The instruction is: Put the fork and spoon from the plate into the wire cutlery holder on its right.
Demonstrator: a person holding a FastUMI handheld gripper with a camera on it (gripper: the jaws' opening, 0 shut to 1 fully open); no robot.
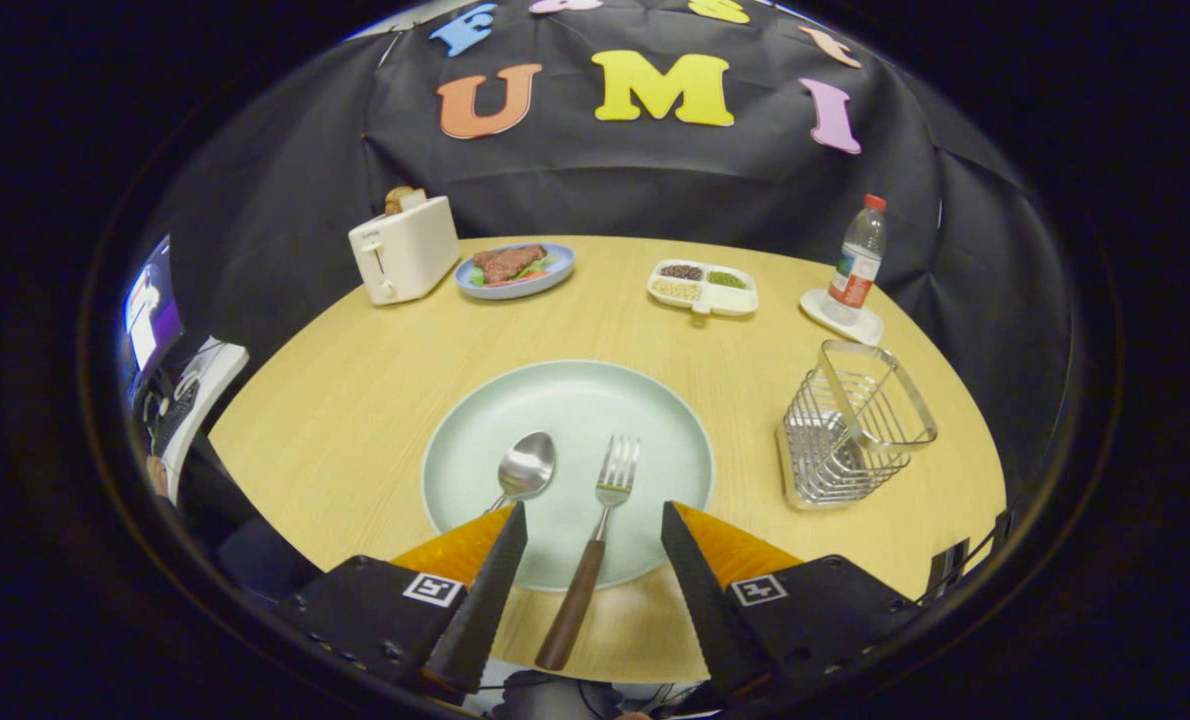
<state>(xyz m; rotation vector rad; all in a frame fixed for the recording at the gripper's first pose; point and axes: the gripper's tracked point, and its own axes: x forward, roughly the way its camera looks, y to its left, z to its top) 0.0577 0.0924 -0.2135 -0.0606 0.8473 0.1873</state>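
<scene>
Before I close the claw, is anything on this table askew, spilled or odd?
Nothing spilled or damaged. The wire cutlery holder stands upright right of the plate. The fork lies between the open claw fingers, its handle overhanging the plate's near rim; the spoon lies beside it.

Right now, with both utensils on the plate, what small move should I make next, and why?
Probably ease down and close on the fork. The gripper is open, with the fork's brown handle between its fingers, while the spoon lies by one finger. The fork and spoon both rest on the pale green plate; the wire cutlery holder stands empty.
</scene>
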